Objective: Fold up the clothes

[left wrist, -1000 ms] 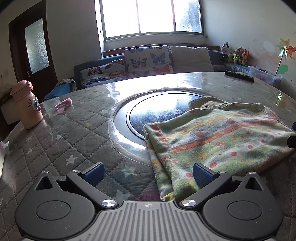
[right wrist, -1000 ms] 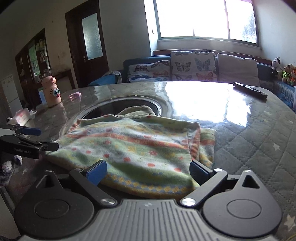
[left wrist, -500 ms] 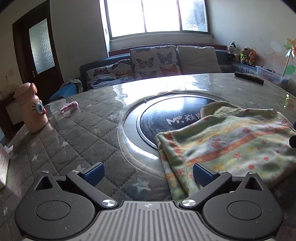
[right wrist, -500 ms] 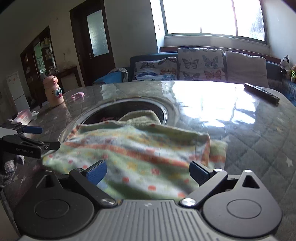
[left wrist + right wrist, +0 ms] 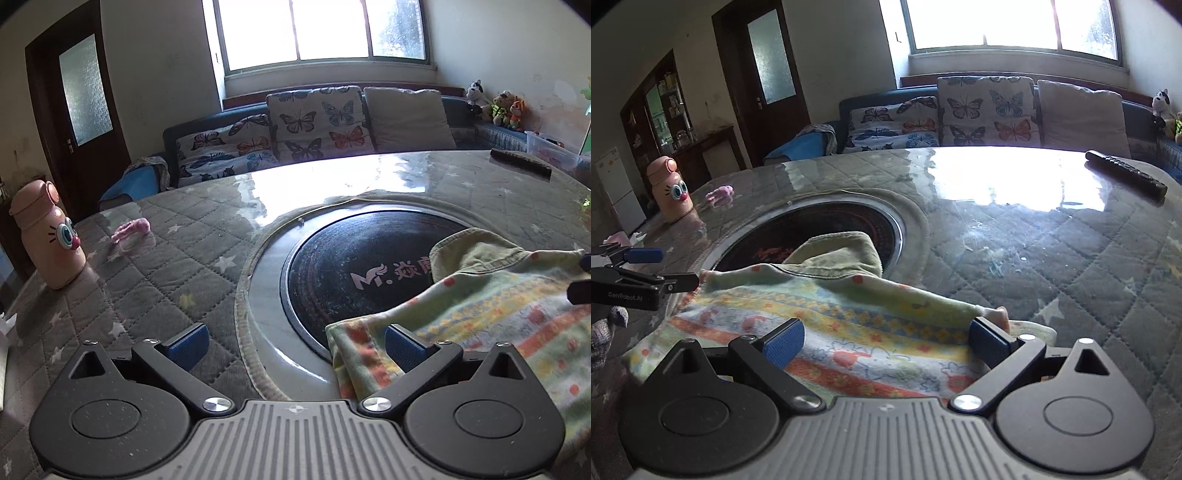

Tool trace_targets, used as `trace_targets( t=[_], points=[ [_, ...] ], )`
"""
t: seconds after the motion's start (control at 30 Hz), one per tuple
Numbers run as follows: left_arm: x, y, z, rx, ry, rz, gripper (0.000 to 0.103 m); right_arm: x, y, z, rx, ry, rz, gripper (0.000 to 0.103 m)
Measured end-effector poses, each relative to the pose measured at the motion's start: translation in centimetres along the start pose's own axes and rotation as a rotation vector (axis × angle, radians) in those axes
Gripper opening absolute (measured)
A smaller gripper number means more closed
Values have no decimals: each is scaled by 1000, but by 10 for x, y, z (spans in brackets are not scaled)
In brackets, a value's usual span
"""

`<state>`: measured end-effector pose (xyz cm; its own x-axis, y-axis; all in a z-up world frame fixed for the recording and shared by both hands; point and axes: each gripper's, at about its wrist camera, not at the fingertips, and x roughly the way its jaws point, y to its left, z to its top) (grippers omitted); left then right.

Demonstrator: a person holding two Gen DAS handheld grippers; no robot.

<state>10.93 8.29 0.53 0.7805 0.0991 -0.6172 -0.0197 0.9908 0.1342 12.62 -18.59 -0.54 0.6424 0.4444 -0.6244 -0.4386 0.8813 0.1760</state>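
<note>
A: What is seen first?

B: A round desk (image 5: 155, 236) covered with a quilted grey star-print cloth under a glossy sheet is seen, with a dark circular panel (image 5: 354, 258) set in its middle. A sofa (image 5: 982, 110) with butterfly cushions is seen behind it, under a bright window.

A: Where is the garment found?

B: The patterned garment (image 5: 849, 325), pale green with orange and yellow bands, is spread on the near side of the desk, and its upper edge is laid over the rim of the dark panel.

A: How are the 2 claws held?

B: The left claw (image 5: 295, 341) is held with its jaws wide apart; the garment's left corner is lying beside its right fingertip (image 5: 404, 349), ungripped. The right claw (image 5: 886, 341) is also spread wide, with the garment lying between its blue pads and nothing clamped.

A: What smaller things are seen?

B: A pink bottle (image 5: 46, 236) with cartoon eyes is stood at the far left, a remote control (image 5: 1126, 173) is laid at the far right, and a small pink item (image 5: 131, 229) is seen near the bottle.
</note>
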Motion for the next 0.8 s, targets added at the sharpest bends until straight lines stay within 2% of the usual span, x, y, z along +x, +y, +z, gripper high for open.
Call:
trace_targets(
  t=[0.27,0.4,0.67,0.8],
  points=[
    [20,-1,1,15,30,15,103,-6,5,3,-2,-19,6,98],
    [22,-1,1,15,33,14,103,1,8,3,-17,10,-1,98],
    [5,2,2,-18,15,-4,103,-11,23,2,-64,-28,-7,98],
    [-5,2,3,-38,8,-23,103,-20,32,-4,-76,-47,-13,103]
  ],
)
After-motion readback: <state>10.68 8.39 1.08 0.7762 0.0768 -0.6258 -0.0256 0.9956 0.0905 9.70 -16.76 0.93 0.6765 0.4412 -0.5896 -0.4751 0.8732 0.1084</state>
